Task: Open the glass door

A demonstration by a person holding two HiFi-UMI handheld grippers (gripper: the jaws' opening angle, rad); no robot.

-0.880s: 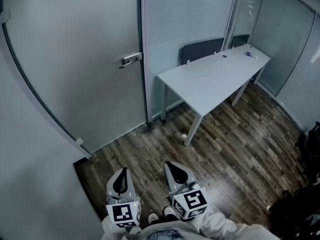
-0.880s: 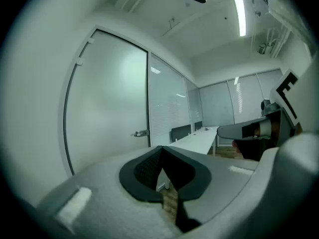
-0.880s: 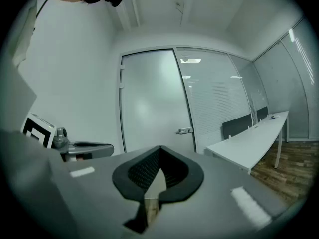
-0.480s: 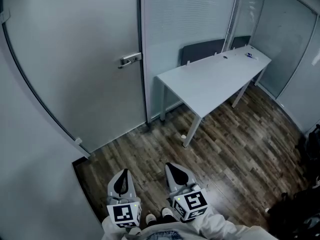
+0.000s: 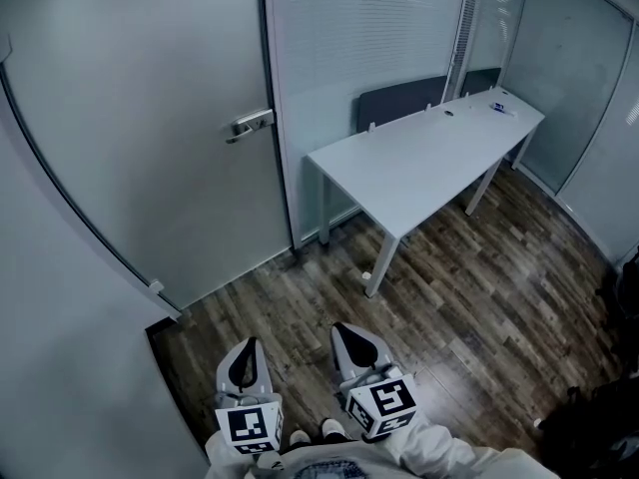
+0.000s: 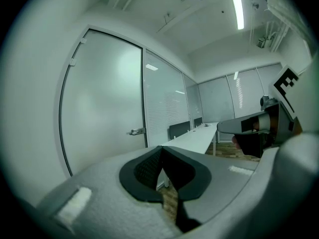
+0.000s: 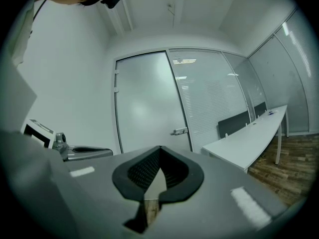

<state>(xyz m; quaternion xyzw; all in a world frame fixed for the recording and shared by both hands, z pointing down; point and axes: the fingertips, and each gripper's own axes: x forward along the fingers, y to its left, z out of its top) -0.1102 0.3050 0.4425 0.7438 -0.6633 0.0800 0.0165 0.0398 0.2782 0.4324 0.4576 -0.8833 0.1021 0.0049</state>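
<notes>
Glass door (image 5: 150, 138): frosted pane in a curved frame, sitting closed in that frame as far as we can tell. Its metal lever handle (image 5: 250, 124) is on the door's right edge, level.

Left gripper (image 5: 248, 345): well short of the door, low in the head view, pointing roughly toward it and about level. In its own view its fingers (image 6: 143, 169) are pressed together at the tips. We see nothing between them, only floor through the slot below the tips. It touches neither the door nor the handle.

Right gripper (image 5: 344, 332): just beside the left one, on the side farther from the door's hinge edge, and equally far back from the door. Its fingers (image 7: 142, 171) also meet at the tips, with nothing clamped between them. It is clear of the door.

Desk (image 5: 429, 158): white and long, to the right of the door, beyond the striped glass partition (image 5: 369, 48) that adjoins the door's handle side. A few small items lie at its end farthest from the door, too small for us to identify.

Wooden floor (image 5: 469, 297): dark planks running from the door's threshold back to the grippers.
</notes>
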